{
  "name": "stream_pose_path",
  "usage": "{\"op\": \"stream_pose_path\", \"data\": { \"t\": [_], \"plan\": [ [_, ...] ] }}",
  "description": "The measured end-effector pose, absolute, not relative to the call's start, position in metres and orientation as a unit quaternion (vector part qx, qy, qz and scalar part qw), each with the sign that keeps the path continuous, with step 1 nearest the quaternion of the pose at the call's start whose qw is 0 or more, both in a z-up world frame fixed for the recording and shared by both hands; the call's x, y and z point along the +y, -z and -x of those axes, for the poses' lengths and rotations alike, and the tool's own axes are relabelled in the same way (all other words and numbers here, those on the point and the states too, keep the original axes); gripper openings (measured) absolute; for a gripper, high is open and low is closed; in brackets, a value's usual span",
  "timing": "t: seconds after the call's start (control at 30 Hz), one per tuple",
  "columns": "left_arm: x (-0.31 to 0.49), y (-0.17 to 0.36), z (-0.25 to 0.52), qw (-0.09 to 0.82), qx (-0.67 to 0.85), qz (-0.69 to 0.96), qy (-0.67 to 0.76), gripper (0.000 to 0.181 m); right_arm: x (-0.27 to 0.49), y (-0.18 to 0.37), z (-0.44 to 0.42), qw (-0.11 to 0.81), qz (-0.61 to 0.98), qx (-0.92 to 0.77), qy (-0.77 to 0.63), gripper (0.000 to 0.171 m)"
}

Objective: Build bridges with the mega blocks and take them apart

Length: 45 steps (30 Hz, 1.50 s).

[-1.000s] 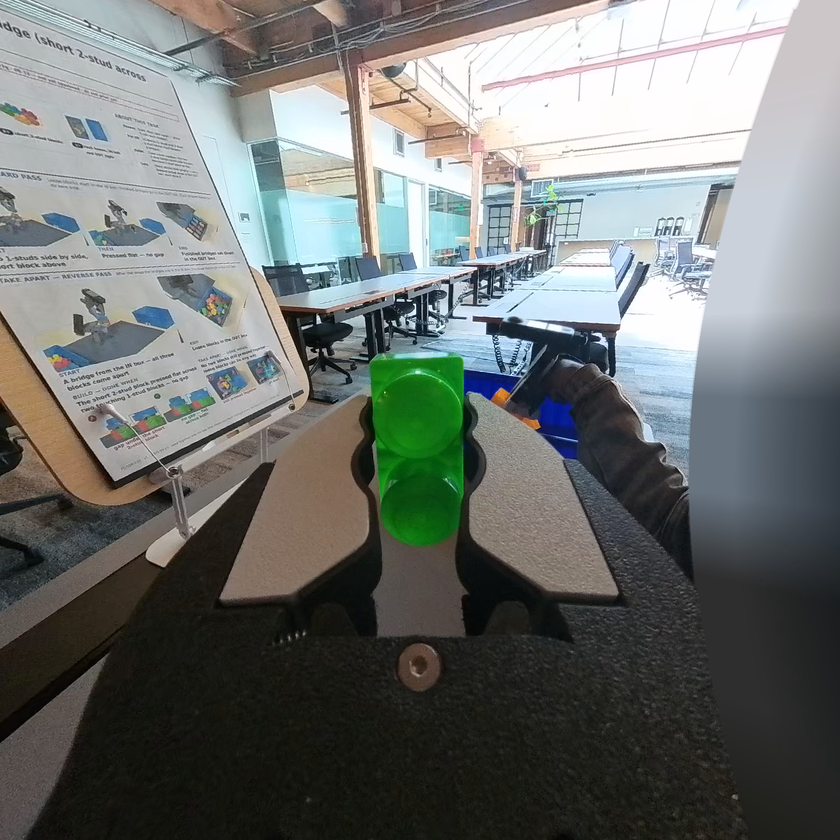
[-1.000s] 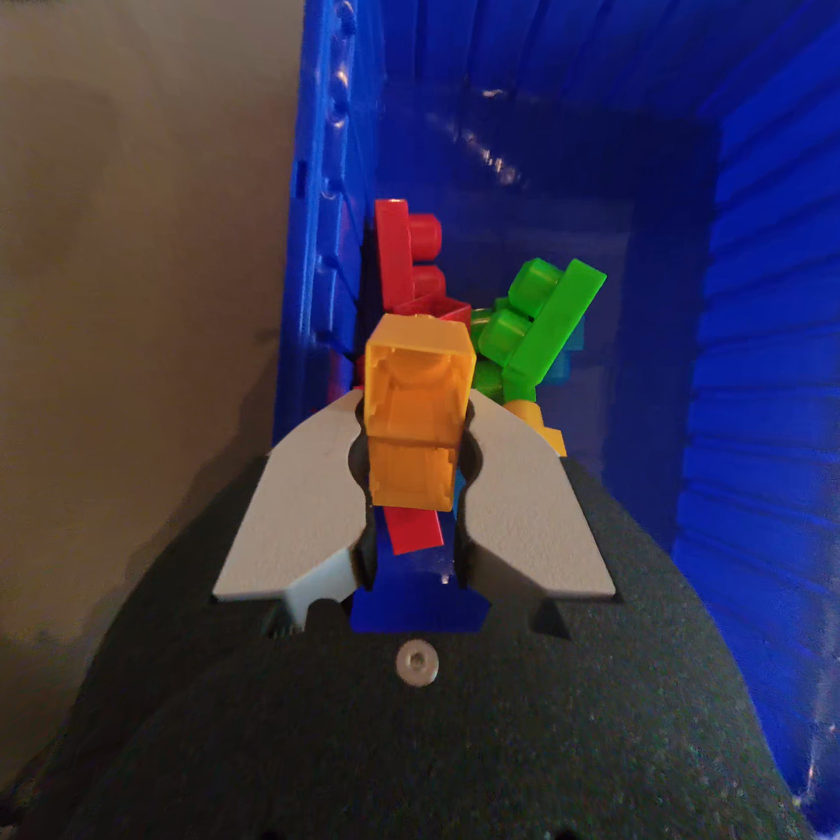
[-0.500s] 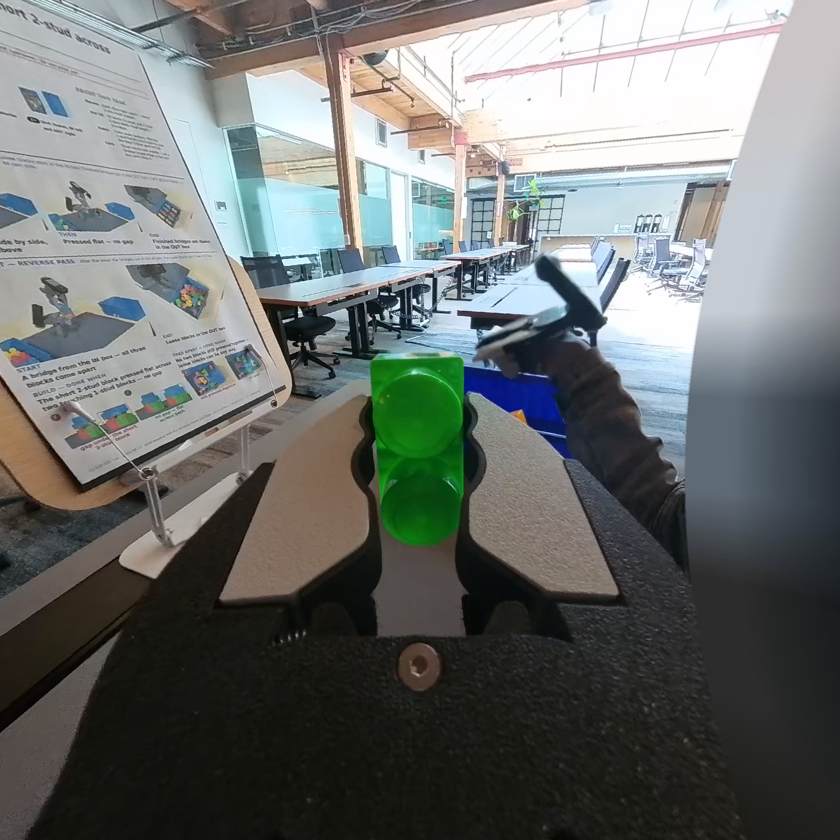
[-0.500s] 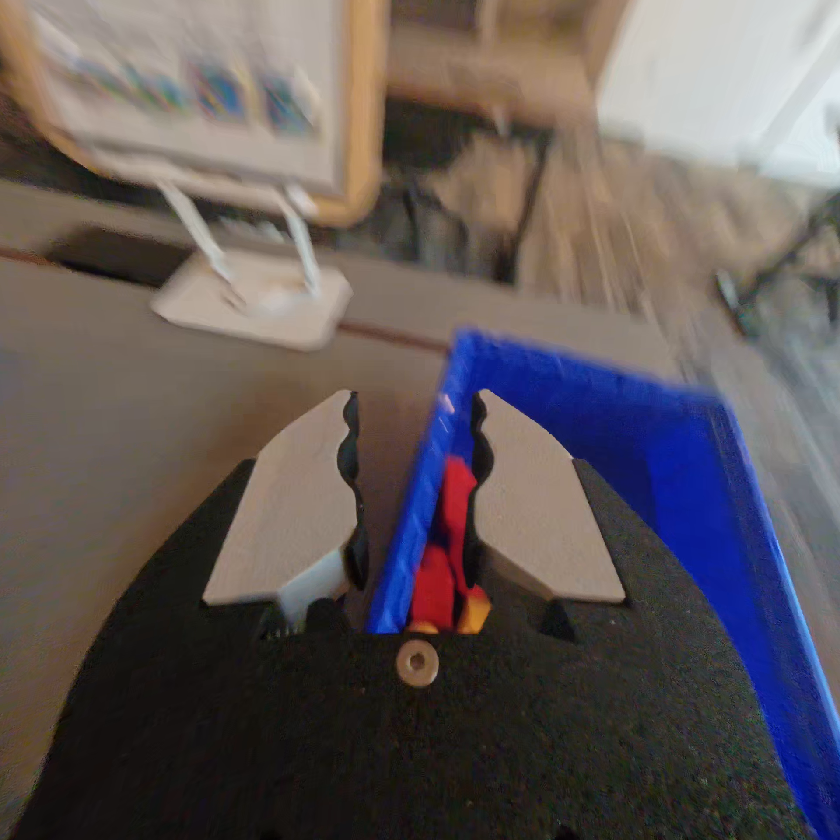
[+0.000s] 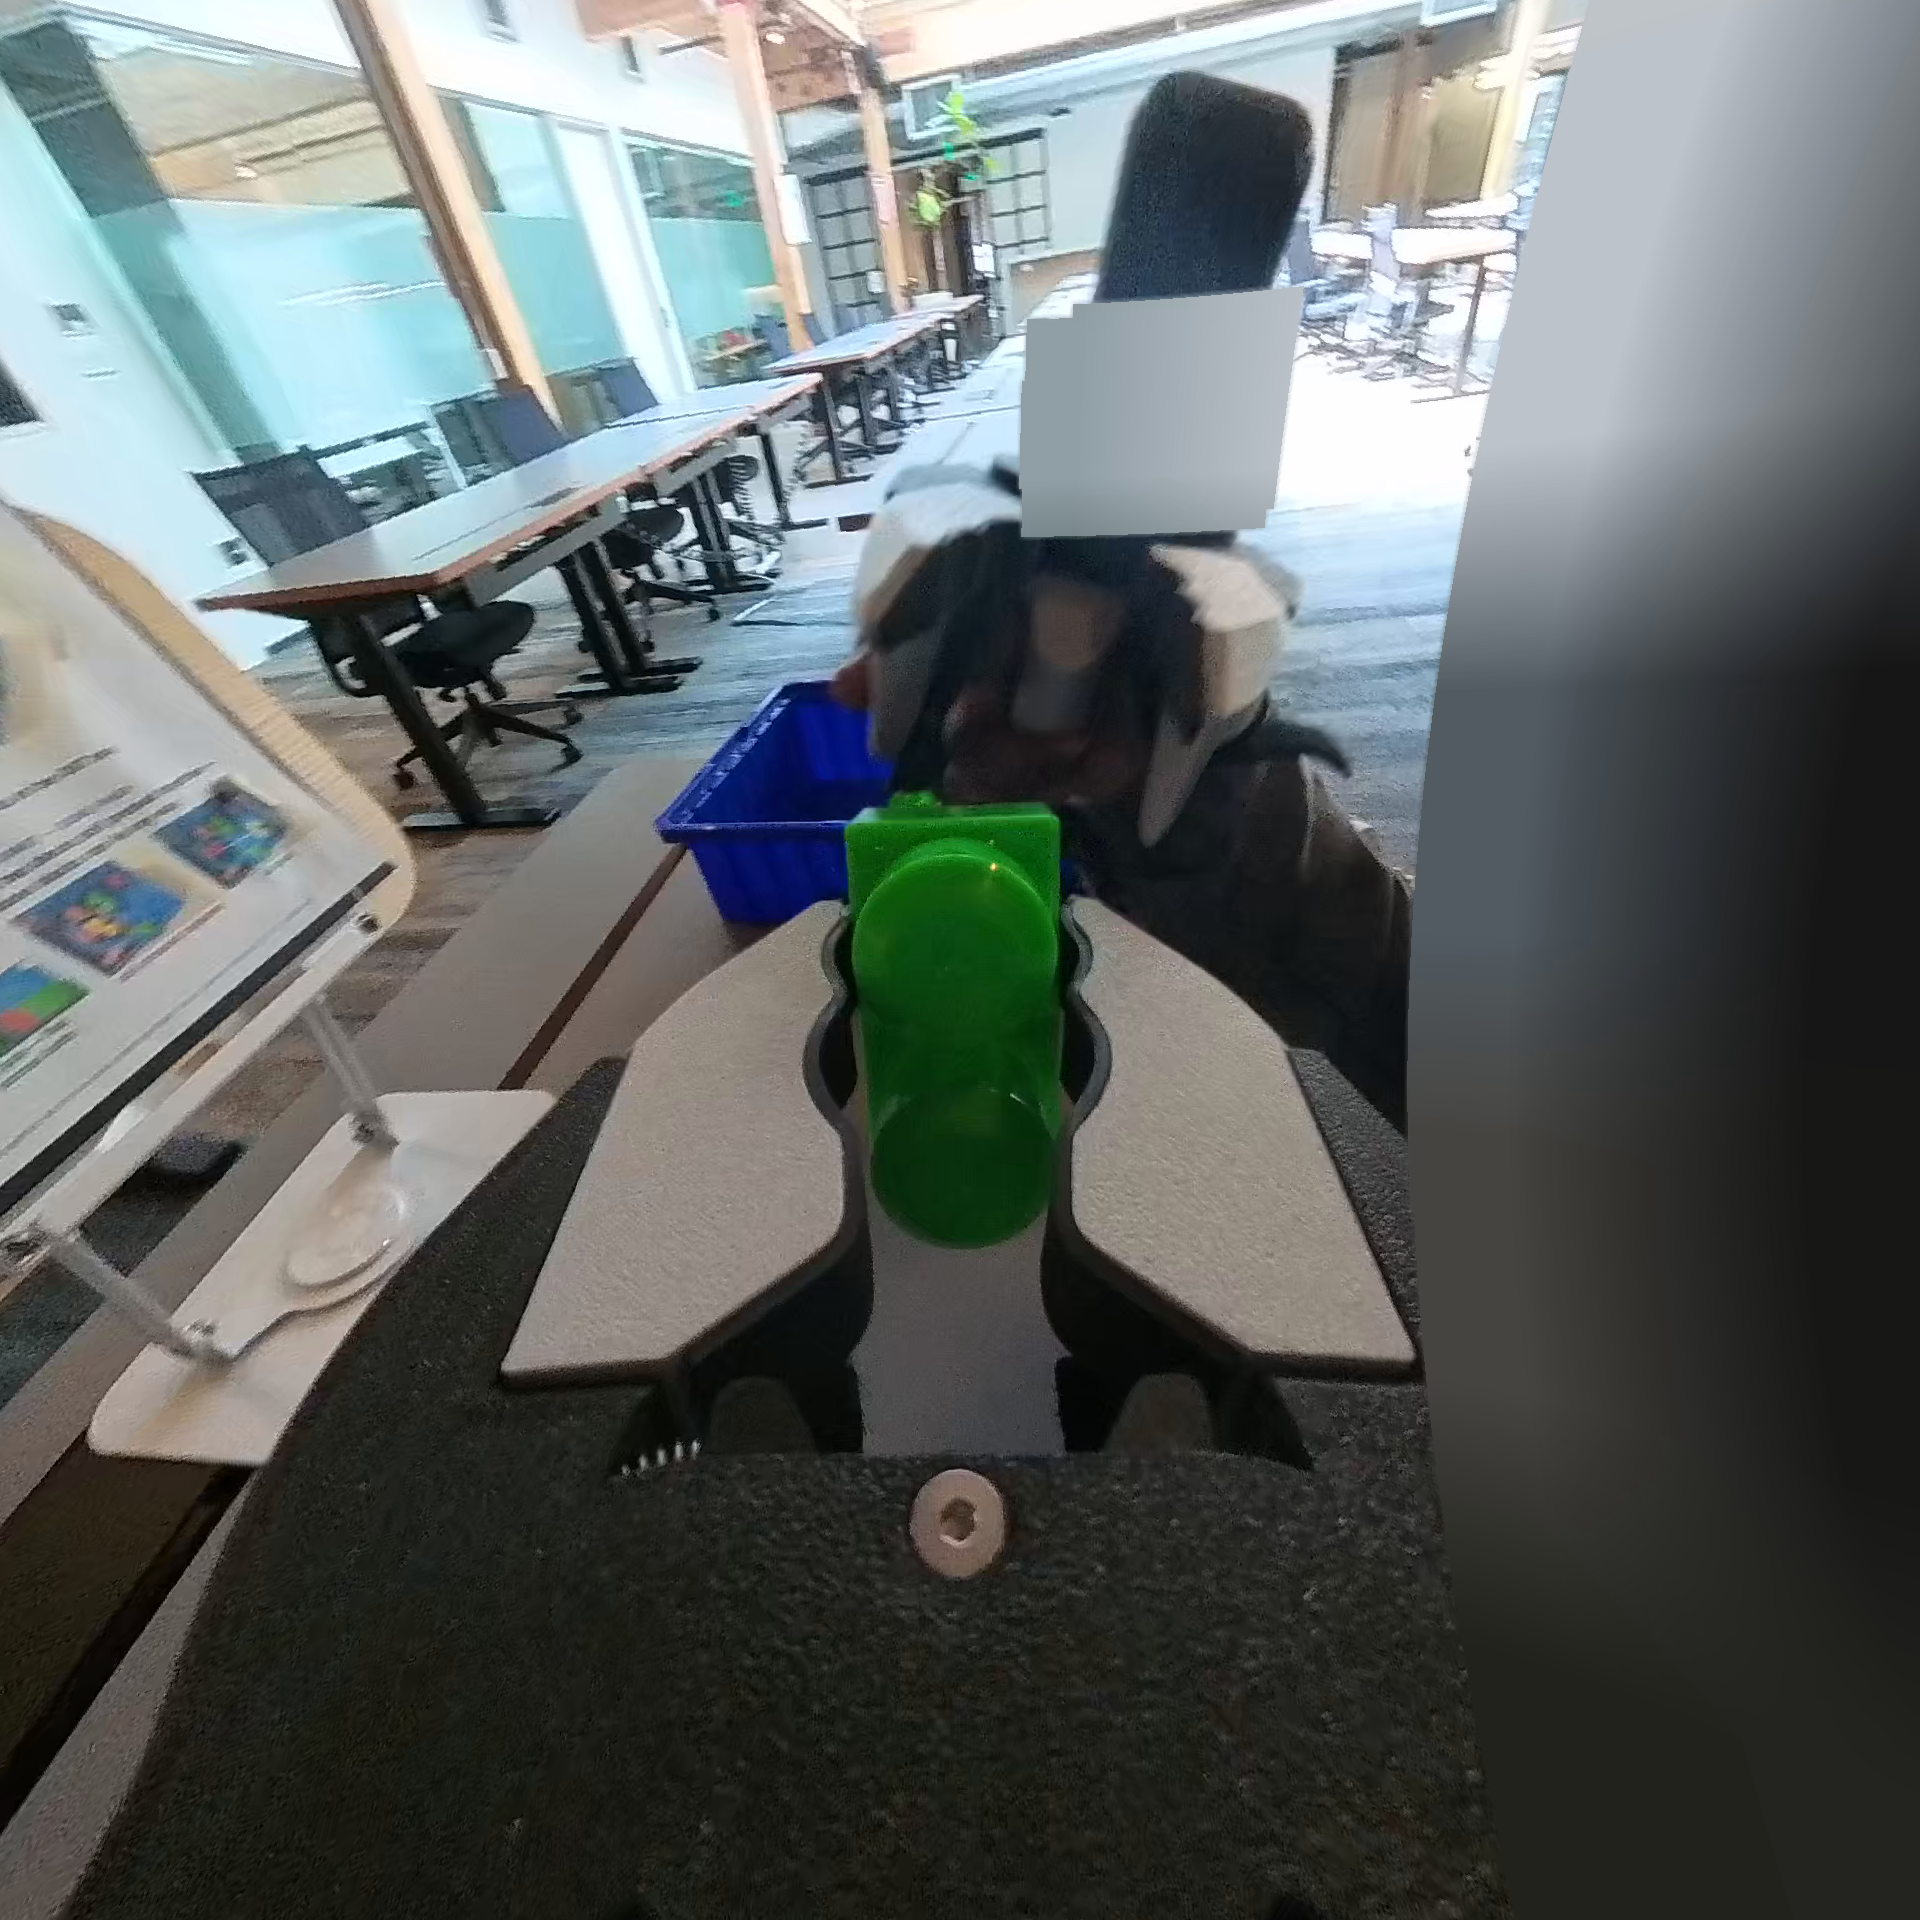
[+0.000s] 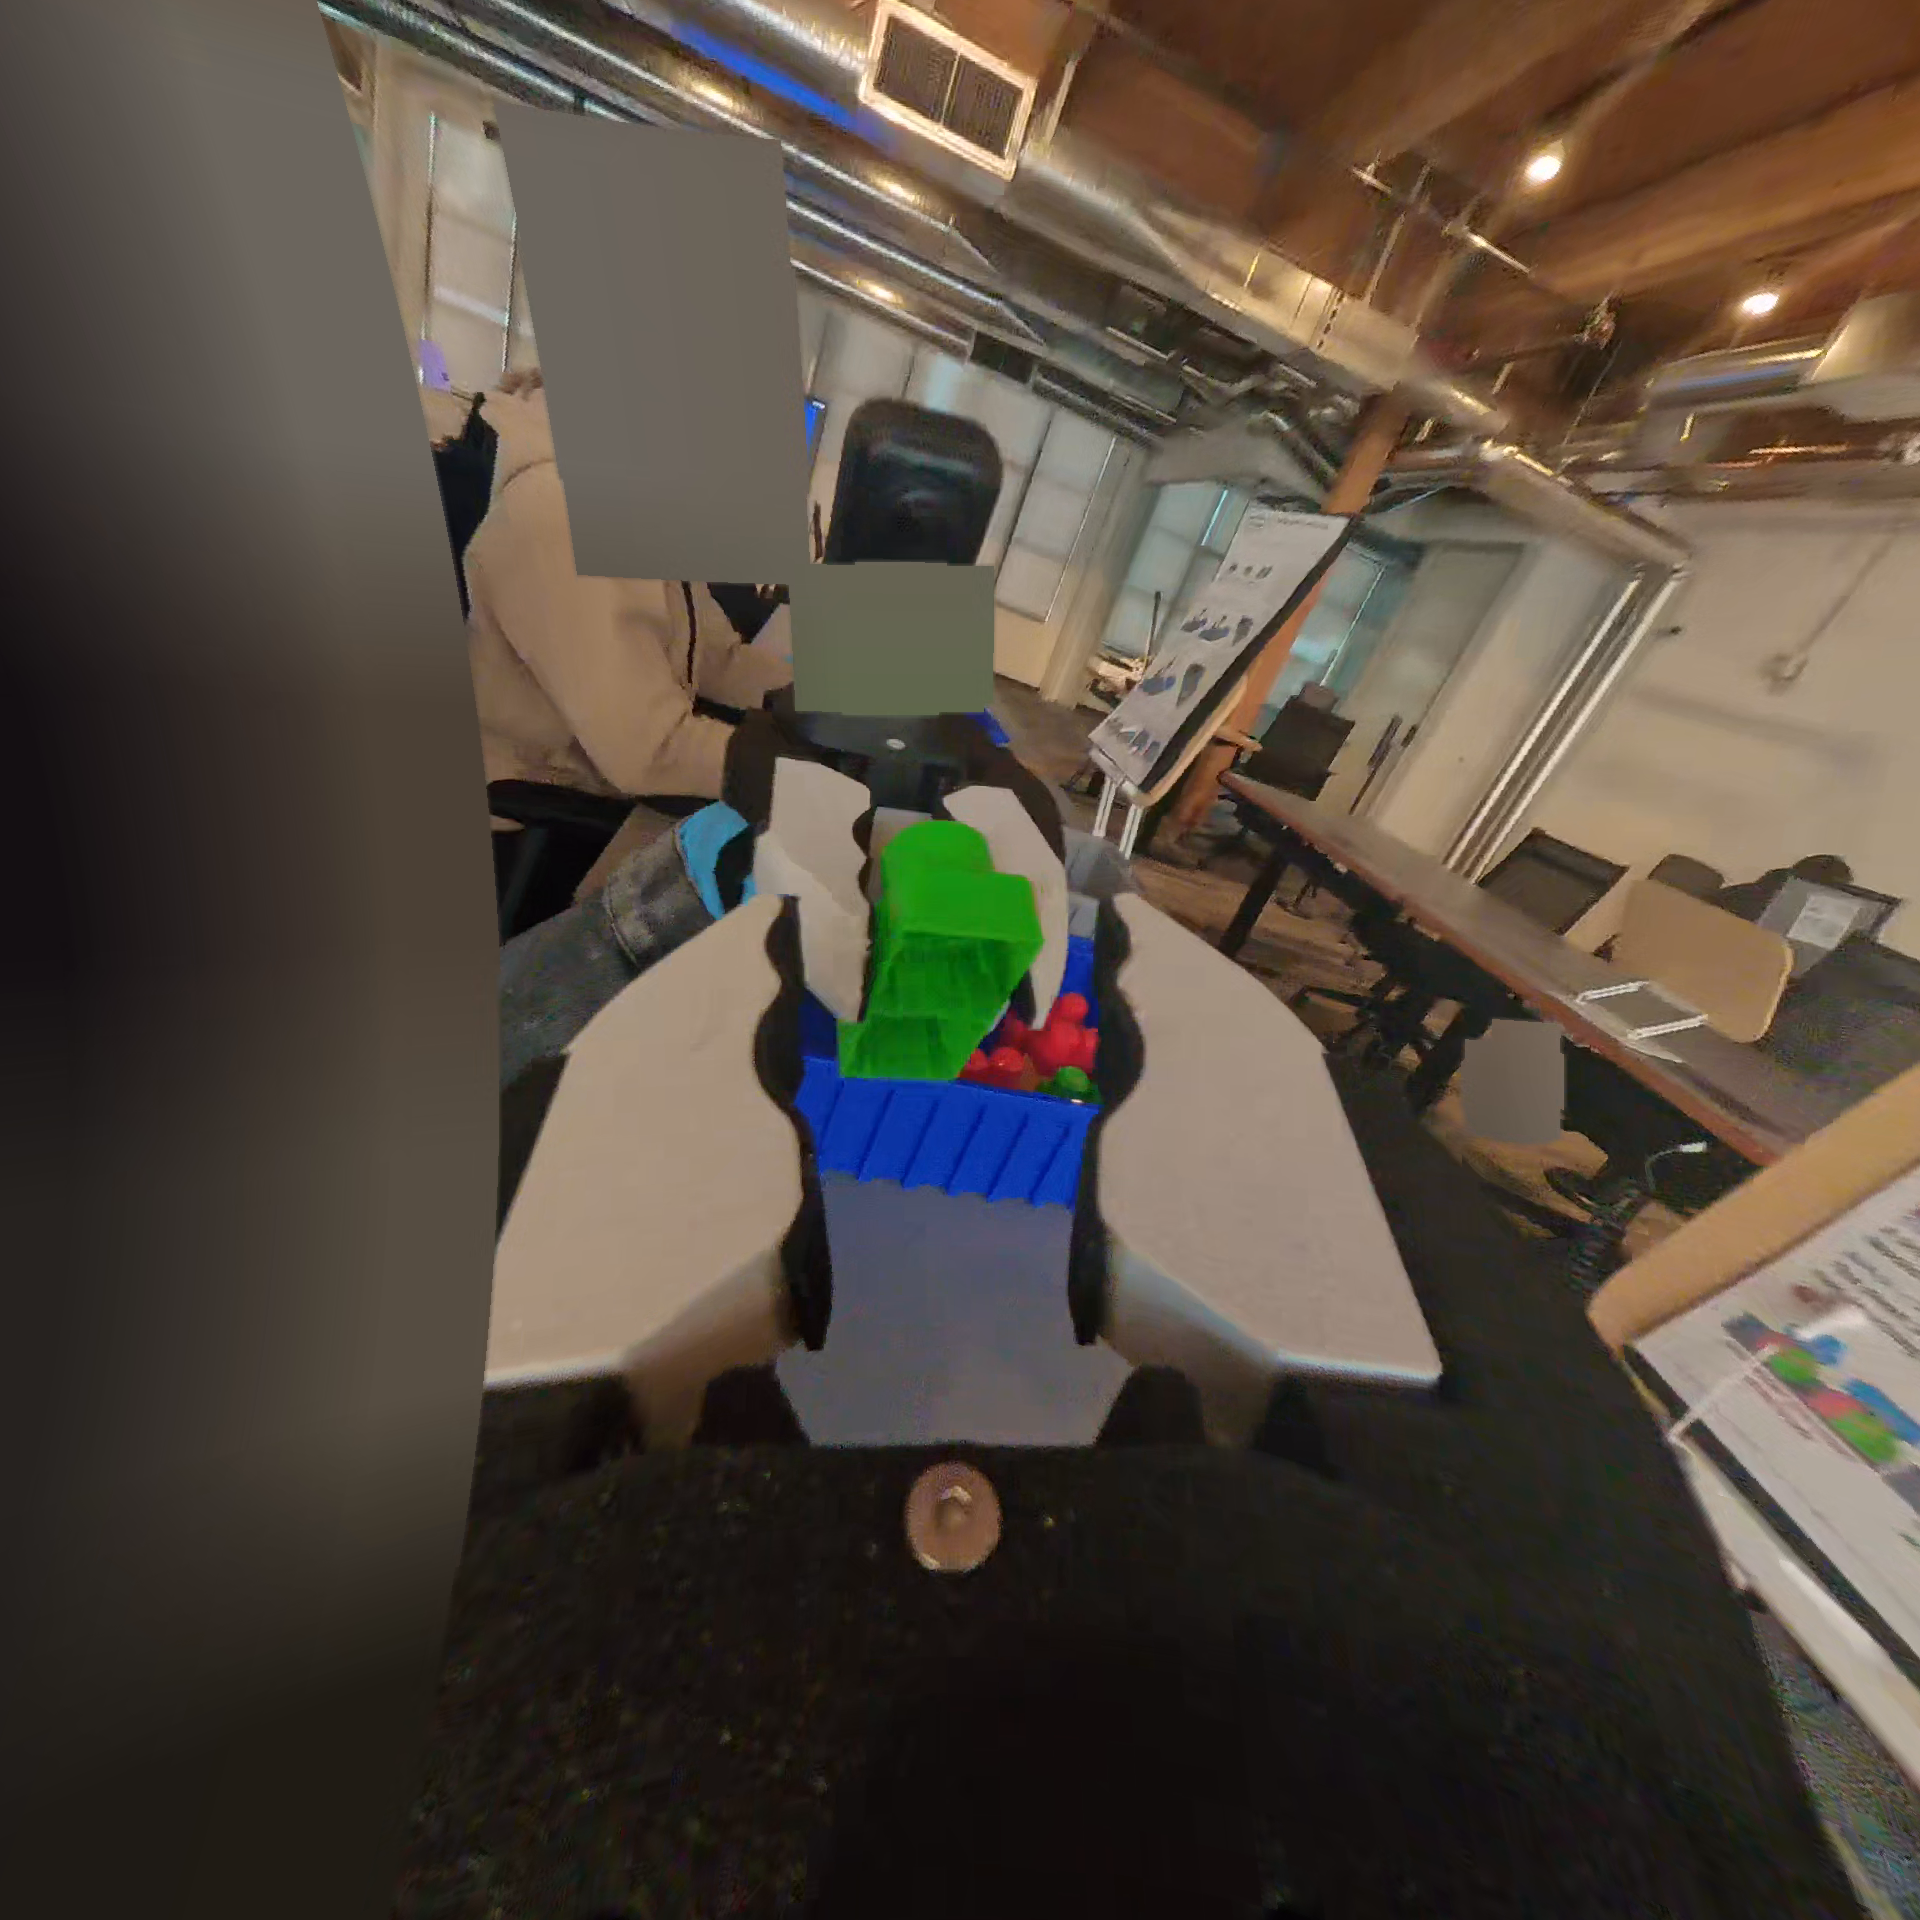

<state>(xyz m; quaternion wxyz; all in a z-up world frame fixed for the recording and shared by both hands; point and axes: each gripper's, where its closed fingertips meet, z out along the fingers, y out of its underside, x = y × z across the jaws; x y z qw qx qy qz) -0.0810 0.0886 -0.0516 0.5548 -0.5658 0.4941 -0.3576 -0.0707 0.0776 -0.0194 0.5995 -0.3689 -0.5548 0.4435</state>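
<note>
Two claws face each other above the blue bin (image 6: 951, 1143): the left claw (image 5: 956, 1039) clenches a green block (image 5: 954, 1023) between its fingers, while the right claw (image 6: 951, 1122) gapes, holding nothing, just before it.

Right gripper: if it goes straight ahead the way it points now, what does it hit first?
Most likely the green block held by the left gripper, which faces the open, empty right gripper. The blue bin sits lower in the same line. Depth is unclear, so which comes first is uncertain.
</note>
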Motion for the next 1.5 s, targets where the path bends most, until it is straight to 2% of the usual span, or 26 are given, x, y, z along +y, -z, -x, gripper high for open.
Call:
{"op": "stream_pose_path", "data": {
  "t": [0.13, 0.23, 0.57, 0.83, 0.97, 1.13, 1.27, 1.37, 1.5],
  "plan": [
    [0.079, 0.056, 0.064, 0.538, 0.528, 0.549, 0.362, 0.036, 0.069, 0.032, 0.093, 0.561, 0.363, -0.57, -0.478, 0.051],
    [0.077, 0.056, 0.058, 0.535, 0.537, 0.542, 0.364, 0.036, 0.069, 0.032, 0.095, 0.55, 0.365, -0.564, -0.496, 0.036],
    [0.082, 0.052, 0.054, 0.547, 0.516, 0.543, 0.372, 0.037, 0.076, 0.025, 0.084, 0.568, 0.372, -0.549, -0.487, 0.035],
    [0.12, 0.053, 0.091, 0.595, 0.427, 0.612, 0.299, 0.09, 0.117, 0.008, 0.028, 0.664, 0.439, -0.49, -0.356, 0.035],
    [0.139, 0.041, 0.127, 0.647, 0.347, 0.624, 0.266, 0.103, 0.152, 0.003, -0.032, 0.716, 0.508, -0.421, -0.229, 0.035],
    [0.144, 0.034, 0.168, 0.682, 0.29, 0.627, 0.24, 0.097, 0.195, 0.016, -0.14, 0.729, 0.618, -0.294, -0.025, 0.035],
    [0.145, 0.027, 0.204, 0.711, 0.228, 0.628, 0.221, 0.084, 0.214, 0.055, -0.235, 0.66, 0.718, -0.193, 0.108, 0.035],
    [0.145, 0.026, 0.231, 0.721, 0.172, 0.635, 0.218, 0.068, 0.219, 0.093, -0.284, 0.596, 0.783, -0.131, 0.123, 0.035],
    [0.142, 0.025, 0.257, 0.726, 0.117, 0.635, 0.236, 0.062, 0.219, 0.144, -0.323, 0.505, 0.851, -0.087, 0.118, 0.035]
  ]
}}
